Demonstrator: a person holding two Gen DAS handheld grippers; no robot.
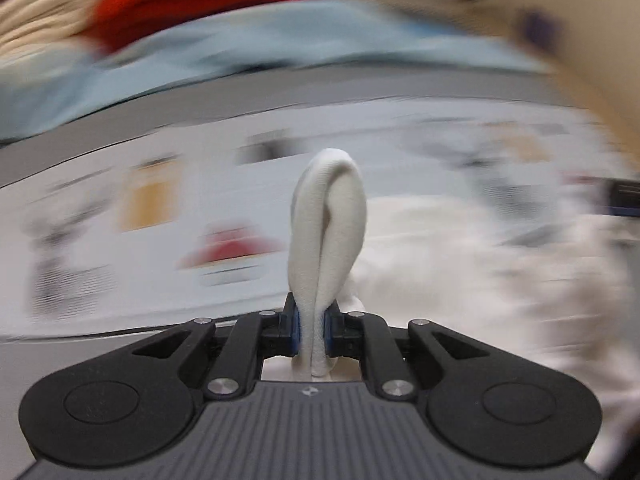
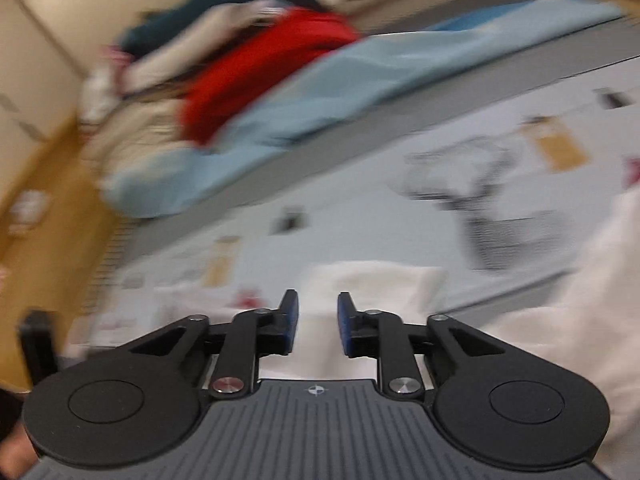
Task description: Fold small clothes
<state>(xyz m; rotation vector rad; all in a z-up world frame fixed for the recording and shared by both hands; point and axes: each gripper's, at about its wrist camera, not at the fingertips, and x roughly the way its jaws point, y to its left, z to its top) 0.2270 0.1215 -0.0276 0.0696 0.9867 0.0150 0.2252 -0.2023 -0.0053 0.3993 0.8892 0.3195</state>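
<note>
In the left wrist view my left gripper (image 1: 312,326) is shut on a fold of white ribbed cloth (image 1: 330,216), which rises in a loop beyond the blue pads. More of the white garment (image 1: 460,248) lies blurred on the surface to the right. In the right wrist view my right gripper (image 2: 318,318) stands open, its blue pads apart with nothing pinched between them. White cloth (image 2: 376,280) lies just beyond and below its fingers, and more white fabric (image 2: 580,312) fills the right side.
A patterned white mat (image 2: 500,168) covers the work surface. Behind it lies a pile of clothes: light blue cloth (image 2: 320,92), a red garment (image 2: 272,60), beige and dark pieces. A wooden floor (image 2: 44,208) and cream wall show at the left. Both views are motion-blurred.
</note>
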